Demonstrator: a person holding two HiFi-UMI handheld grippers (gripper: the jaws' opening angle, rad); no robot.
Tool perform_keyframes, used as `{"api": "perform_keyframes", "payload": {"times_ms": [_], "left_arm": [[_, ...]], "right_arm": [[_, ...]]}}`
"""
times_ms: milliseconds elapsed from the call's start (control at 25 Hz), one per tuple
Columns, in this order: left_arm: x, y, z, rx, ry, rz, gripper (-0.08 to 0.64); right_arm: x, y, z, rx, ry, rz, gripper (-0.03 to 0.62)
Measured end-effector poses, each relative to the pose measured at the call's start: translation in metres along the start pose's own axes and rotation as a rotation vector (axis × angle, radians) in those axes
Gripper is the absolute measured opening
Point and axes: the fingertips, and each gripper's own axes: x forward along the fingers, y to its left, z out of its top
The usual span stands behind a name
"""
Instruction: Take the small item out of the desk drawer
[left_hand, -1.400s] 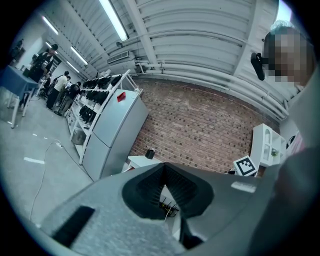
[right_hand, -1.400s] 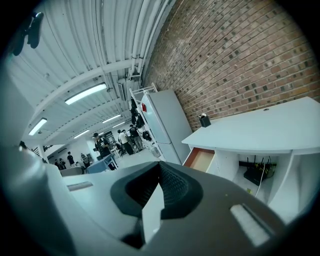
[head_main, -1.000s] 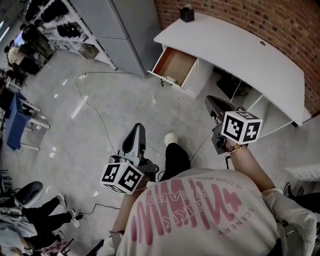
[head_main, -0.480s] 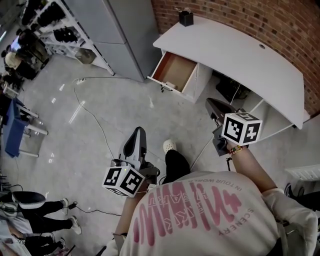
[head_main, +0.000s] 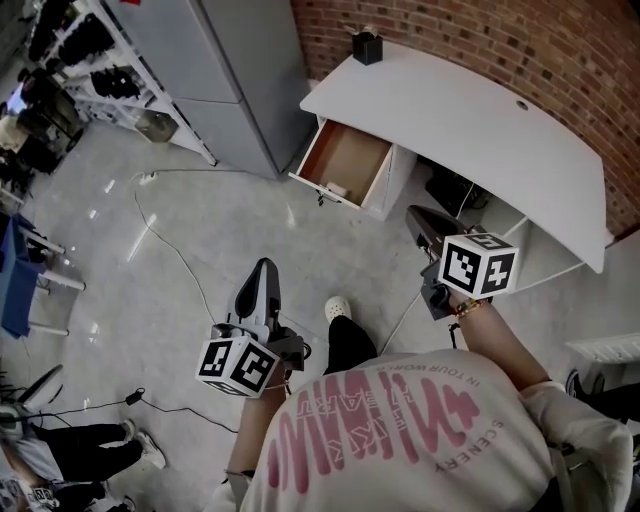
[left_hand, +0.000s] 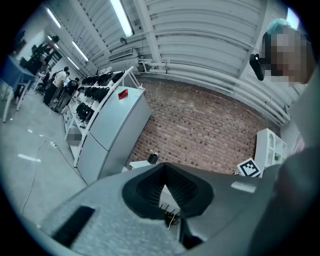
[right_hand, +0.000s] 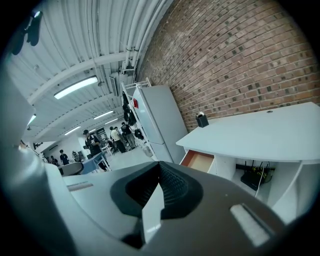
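Left tool (head_main: 264, 270): jaws together, nothing held. Right tool (head_main: 414, 214): jaws together, nothing held. Both are well apart from the desk (head_main: 470, 110). The drawer (head_main: 352, 152) at the desk's left end stands open. The small pale item (head_main: 335, 188) lies inside, near the drawer's front edge.

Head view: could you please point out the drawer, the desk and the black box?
Drawer (head_main: 352, 155), head view, bare brown floor.
Desk (head_main: 470, 105), head view, white top.
Black box (head_main: 367, 48), head view, its front side.
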Motion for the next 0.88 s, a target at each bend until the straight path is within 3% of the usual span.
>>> {"api": "perform_keyframes", "payload": {"times_ms": [880], "left_arm": [[0.156, 0.094, 0.049, -0.001, 0.096, -0.057, 0.005]], "right_arm": [[0.134, -0.036, 0.061, 0.054, 0.030, -0.084, 0.012]]}}
